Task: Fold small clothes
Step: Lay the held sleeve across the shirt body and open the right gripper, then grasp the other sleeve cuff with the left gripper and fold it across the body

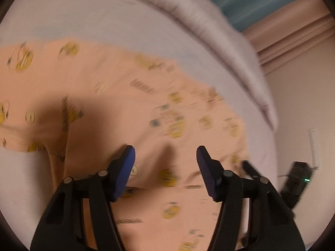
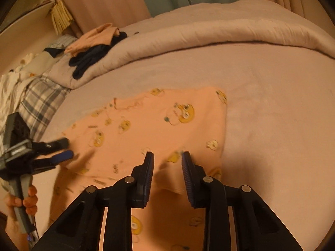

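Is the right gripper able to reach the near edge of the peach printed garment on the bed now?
Probably yes. The right gripper hangs just above the peach printed garment, jaws apart and empty; nothing lies between. The left gripper works off to the side.

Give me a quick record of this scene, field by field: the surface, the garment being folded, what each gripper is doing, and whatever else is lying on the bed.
surface: bed sheet, pale
garment: peach shirt with yellow cartoon prints, lying spread out
left gripper: jaws apart over the shirt, nothing pinched
right gripper: jaws narrowly apart above the shirt's near edge
also on bed: rolled duvet, clothes pile, plaid cloth
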The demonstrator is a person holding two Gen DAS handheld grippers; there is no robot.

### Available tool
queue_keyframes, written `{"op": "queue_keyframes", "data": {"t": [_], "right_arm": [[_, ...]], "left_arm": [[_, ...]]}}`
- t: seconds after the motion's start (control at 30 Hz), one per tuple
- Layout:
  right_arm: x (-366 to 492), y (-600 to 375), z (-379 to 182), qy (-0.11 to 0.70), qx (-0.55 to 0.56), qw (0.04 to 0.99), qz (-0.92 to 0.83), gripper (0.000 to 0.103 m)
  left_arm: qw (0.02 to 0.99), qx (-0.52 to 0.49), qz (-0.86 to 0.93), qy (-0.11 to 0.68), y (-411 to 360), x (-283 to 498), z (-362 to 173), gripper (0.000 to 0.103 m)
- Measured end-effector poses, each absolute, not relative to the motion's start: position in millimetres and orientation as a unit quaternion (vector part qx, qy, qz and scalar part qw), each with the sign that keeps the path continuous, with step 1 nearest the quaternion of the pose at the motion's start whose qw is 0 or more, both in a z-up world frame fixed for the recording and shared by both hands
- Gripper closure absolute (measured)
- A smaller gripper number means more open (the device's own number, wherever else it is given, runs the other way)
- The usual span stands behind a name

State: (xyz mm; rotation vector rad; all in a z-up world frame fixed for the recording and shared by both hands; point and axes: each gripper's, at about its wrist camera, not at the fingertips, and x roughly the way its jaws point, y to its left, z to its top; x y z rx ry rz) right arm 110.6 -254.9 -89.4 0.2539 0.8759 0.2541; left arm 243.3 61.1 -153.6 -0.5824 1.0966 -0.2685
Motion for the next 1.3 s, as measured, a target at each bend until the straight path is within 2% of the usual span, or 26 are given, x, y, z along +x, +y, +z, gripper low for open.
{"op": "queue_keyframes", "data": {"t": [0.07,0.23,0.3,0.33,0.4,0.43,0.67,0.93,1.03,1.3], "right_arm": [[111.1,-260.5,-96.3,0.434,0.106,0.888,0.11,0.073],[117.7,-268.2,-104.1,0.453,0.13,0.876,0.105,0.076],[114.7,-267.4,-99.3,0.457,0.136,0.873,0.1,0.074],[111.8,-266.4,-96.4,0.458,0.14,0.872,0.103,0.069],[100.0,-263.5,-85.4,0.442,0.152,0.875,0.124,0.051],[93.7,-265.8,-82.9,0.433,0.155,0.878,0.13,0.049],[58.7,-247.4,-64.6,0.407,0.149,0.887,0.16,0.049],[49.5,-226.2,-64.9,0.413,0.129,0.883,0.179,0.049],[49.9,-217.6,-65.9,0.419,0.113,0.883,0.178,0.049],[59.2,-191.0,-75.9,0.437,0.094,0.875,0.187,0.049]], "left_arm": [[0.808,-0.273,-0.128,0.506,65.9,241.0,-160.0,0.05],[0.802,-0.291,-0.138,0.503,78.0,235.5,-155.6,0.05],[0.8,-0.3,-0.138,0.501,88.4,226.1,-151.8,0.043],[0.801,-0.308,-0.139,0.494,94.5,218.8,-147.7,0.041],[0.81,-0.317,-0.124,0.478,114.4,201.4,-139.5,0.028],[0.813,-0.322,-0.117,0.47,124.6,194.2,-136.8,0.026],[0.803,-0.428,-0.023,0.413,234.2,145.3,-143.5,0.026],[0.753,-0.58,0.051,0.307,344.4,109.8,-170.7,0.026],[0.751,-0.596,0.065,0.277,366.1,110.9,-169.3,0.026],[0.759,-0.589,0.092,0.263,394.3,140.1,-162.9,0.026]]}}
